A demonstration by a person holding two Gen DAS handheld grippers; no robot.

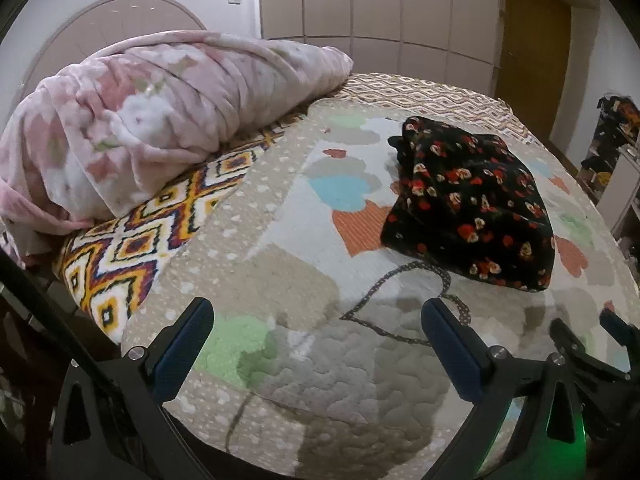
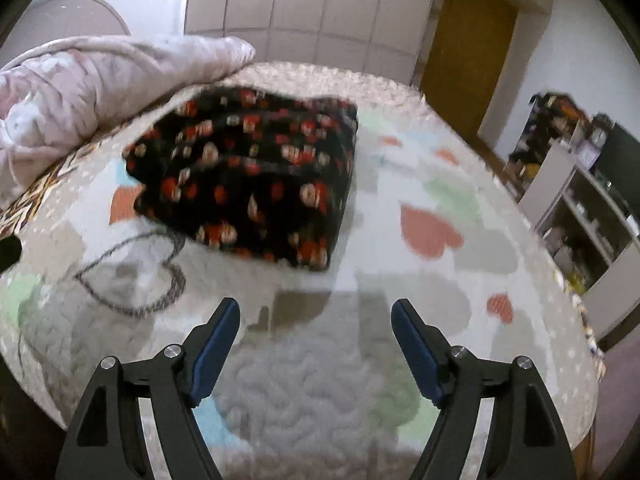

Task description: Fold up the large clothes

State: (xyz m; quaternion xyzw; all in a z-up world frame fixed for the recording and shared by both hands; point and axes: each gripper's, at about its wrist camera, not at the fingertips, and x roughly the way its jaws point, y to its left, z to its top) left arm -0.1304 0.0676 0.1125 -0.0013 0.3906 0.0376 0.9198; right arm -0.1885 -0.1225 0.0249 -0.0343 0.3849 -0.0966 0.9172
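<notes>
A black garment with red and cream flowers (image 1: pixel 472 204) lies folded into a thick bundle on the quilted bedspread (image 1: pixel 280 264). The right wrist view shows the same garment (image 2: pixel 248 176) a little blurred, ahead of the fingers. My left gripper (image 1: pixel 316 320) hovers open above the bedspread, nearer than the garment and to its left, with nothing between its blue pads. My right gripper (image 2: pixel 316 320) is open too, over bare quilt (image 2: pixel 400 248) just short of the bundle's near corner. Part of the right gripper (image 1: pixel 588 340) shows at the right edge of the left wrist view.
A rumpled pink floral blanket (image 1: pixel 152 120) is heaped at the bed's far left, over a zigzag-patterned sheet (image 1: pixel 132 248). Wardrobe doors (image 2: pixel 304 12) and a wooden door (image 2: pixel 468 52) stand behind the bed. Cluttered shelves (image 2: pixel 580 200) line the right wall.
</notes>
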